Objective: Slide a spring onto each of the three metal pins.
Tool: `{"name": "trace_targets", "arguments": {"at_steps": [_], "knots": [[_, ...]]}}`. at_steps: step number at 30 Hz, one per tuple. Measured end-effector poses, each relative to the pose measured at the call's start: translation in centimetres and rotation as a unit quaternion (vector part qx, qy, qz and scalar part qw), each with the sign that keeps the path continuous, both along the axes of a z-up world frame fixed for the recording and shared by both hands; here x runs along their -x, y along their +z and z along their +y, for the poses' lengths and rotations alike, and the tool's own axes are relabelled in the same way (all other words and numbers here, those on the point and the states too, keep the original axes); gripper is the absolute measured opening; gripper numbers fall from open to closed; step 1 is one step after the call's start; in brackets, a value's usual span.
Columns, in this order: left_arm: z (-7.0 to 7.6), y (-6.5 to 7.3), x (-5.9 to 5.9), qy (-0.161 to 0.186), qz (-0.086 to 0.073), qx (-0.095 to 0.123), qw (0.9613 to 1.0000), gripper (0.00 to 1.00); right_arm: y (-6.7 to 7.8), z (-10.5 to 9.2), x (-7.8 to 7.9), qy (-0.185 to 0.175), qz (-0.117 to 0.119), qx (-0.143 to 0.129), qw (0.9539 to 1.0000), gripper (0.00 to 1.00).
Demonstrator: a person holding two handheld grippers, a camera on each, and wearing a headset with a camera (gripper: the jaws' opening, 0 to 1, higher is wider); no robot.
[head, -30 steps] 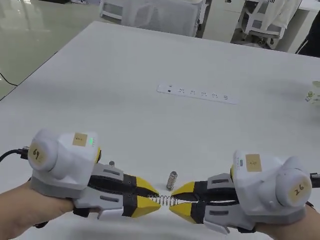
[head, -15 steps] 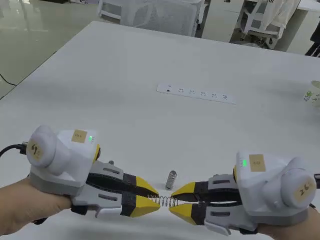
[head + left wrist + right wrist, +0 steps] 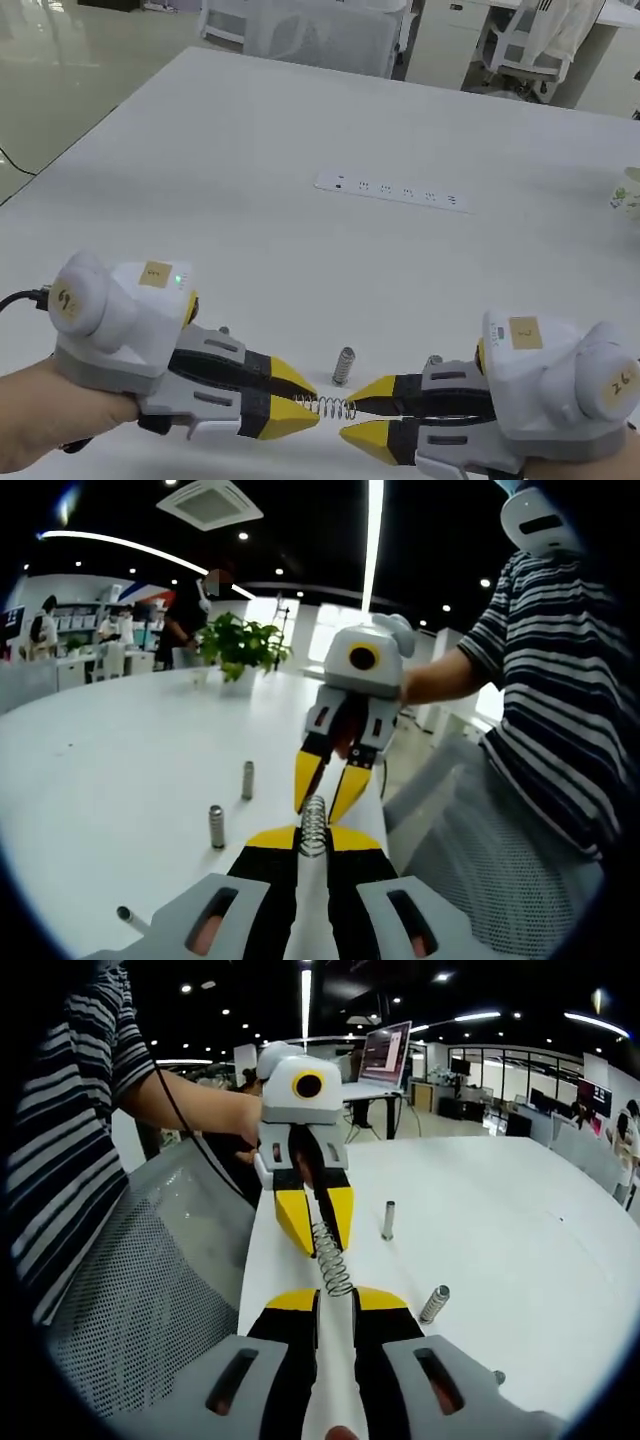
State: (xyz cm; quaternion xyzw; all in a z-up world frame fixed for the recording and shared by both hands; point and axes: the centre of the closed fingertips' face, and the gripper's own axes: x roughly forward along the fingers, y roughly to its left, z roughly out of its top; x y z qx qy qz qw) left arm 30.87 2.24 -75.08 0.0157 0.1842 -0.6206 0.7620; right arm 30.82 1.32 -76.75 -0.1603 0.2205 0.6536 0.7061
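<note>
L gripper (image 3: 316, 405) pinches one end of the spring (image 3: 332, 407), held level btw both tools near a standing pin (image 3: 344, 366) on the table (image 3: 300, 250), & R gripper (image 3: 347, 414) has its jaws apart around the other end.

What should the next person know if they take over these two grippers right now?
Left gripper: shut on the spring, held level above the table.
Right gripper: open, the spring's other end between its jaws.
Done, it seems: the middle pin already carries a spring.
The left pin and the right pin look bare.
Left to do: this spring onto a bare pin, then the last pin.
</note>
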Motion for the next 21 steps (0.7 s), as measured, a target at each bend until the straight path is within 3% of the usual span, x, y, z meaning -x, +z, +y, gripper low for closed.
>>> {"name": "trace_targets", "arguments": {"at_steps": [6, 15, 17, 18, 19, 21], "knots": [[-0.2, 0.06, 0.33, -0.009, 0.001, -0.001, 1.0, 0.02, 0.48, 0.37, 0.11, -0.005, 0.026, -0.022, 0.9994, 0.1], [-0.2, 0.0, 0.44, -0.015, 0.001, -0.005, 0.9999, 0.02, 0.29, 0.41, 0.34, -0.008, 0.043, -0.02, 0.9989, 0.09], [-0.21, -0.12, 0.49, -0.017, 0.0, -0.009, 0.9998, 0.02, 0.23, 0.44, 0.43, -0.007, 0.043, -0.014, 0.999, 0.09], [-0.2, -0.17, 0.52, -0.017, 0.001, -0.009, 0.9998, 0.02, 0.26, 0.43, 0.49, -0.004, 0.037, -0.009, 0.9993, 0.09], [-0.19, -0.24, 0.47, -0.017, 0.0, -0.01, 0.9998, 0.02, 0.45, 0.42, 0.38, 0.002, 0.016, -0.006, 0.9998, 0.09], [-0.16, -0.32, 0.47, -0.017, 0.003, -0.009, 0.9998, 0.02, 0.74, 0.43, 0.52, 0.005, 0.011, -0.003, 0.9999, 0.09]]}}
